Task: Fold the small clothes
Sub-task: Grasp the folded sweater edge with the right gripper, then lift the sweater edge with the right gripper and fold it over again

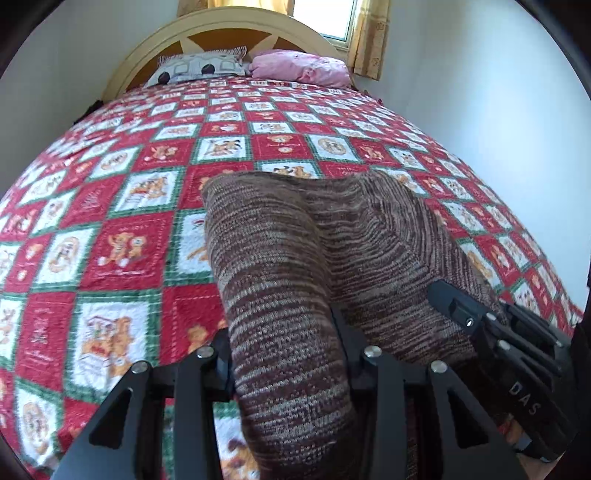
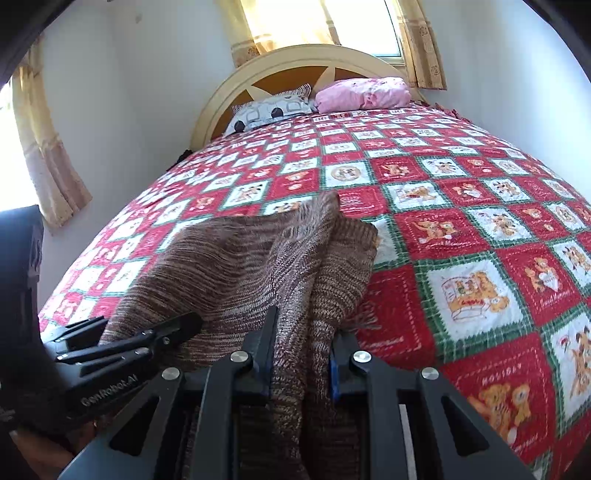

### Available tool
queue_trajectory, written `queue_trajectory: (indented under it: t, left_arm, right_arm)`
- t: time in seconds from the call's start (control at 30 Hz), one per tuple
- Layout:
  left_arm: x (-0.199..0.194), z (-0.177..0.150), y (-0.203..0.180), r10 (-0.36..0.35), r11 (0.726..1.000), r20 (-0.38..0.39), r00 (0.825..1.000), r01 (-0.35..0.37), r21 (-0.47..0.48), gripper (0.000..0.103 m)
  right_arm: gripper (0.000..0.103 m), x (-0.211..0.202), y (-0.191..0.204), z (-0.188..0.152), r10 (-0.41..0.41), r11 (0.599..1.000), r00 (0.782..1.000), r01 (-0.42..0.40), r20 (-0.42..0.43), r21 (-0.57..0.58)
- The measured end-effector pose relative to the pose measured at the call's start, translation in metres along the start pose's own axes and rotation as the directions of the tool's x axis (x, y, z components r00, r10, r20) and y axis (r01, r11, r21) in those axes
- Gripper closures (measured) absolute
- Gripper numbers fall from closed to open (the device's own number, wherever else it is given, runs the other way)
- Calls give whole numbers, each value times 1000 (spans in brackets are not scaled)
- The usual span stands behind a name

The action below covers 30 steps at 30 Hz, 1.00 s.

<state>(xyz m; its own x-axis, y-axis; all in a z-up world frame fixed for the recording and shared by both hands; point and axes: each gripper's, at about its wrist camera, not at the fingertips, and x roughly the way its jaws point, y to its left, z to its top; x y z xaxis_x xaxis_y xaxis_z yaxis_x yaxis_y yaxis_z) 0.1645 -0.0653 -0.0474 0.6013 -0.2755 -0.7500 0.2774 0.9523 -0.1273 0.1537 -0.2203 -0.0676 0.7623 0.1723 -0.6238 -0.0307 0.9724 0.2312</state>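
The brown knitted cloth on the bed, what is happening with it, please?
A person is folding a brown knitted garment on a bed with a red and green checked bedspread. The left gripper is closed on one bunch of the cloth and the right gripper on another, so both hold its near edge. The far part hangs down toward the bedspread. No fold is finished yet.

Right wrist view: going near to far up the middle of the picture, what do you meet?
right gripper closed on the brown knit garment → red, white and green checked bedspread → pink pillow → cream headboard → curtained window.
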Motion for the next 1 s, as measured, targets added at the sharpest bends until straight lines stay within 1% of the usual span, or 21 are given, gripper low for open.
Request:
queue_trajectory:
  t: [0.13, 0.3, 0.5, 0.7, 0.8, 0.9, 1.0]
  left_arm:
    - [-10, -5, 7, -12, 1000, -7, 1000, 12, -18, 62]
    - [-23, -11, 13, -13, 1000, -7, 1000, 13, -18, 62]
    - [-35, -19, 26, -21, 999, -16, 1000, 20, -48, 63]
    - [-51, -22, 45, -20, 996, 8, 1000, 20, -83, 63]
    - [-59, -21, 57, 4, 995, 28, 1000, -1, -96, 63]
    - [-69, -20, 78, 23, 991, 47, 999, -17, -130, 63]
    - [-79, -15, 102, 63, 985, 73, 995, -50, -163, 63]
  right_arm:
    - [81, -12, 8, -4, 21, 1000, 1000, -21, 8, 8]
    - [81, -26, 19, -11, 60, 998, 998, -60, 14, 26]
    - [81, -36, 38, -14, 89, 996, 996, -89, 18, 11]
    - [82, -46, 70, -9, 118, 992, 992, -116, 41, -59]
    - [81, -46, 90, -3, 141, 986, 989, -137, 44, -97]
    - [81, -42, 115, 6, 176, 975, 983, -169, 45, -141]
    - [81, -35, 146, 16, 230, 956, 971, -215, 56, -199]
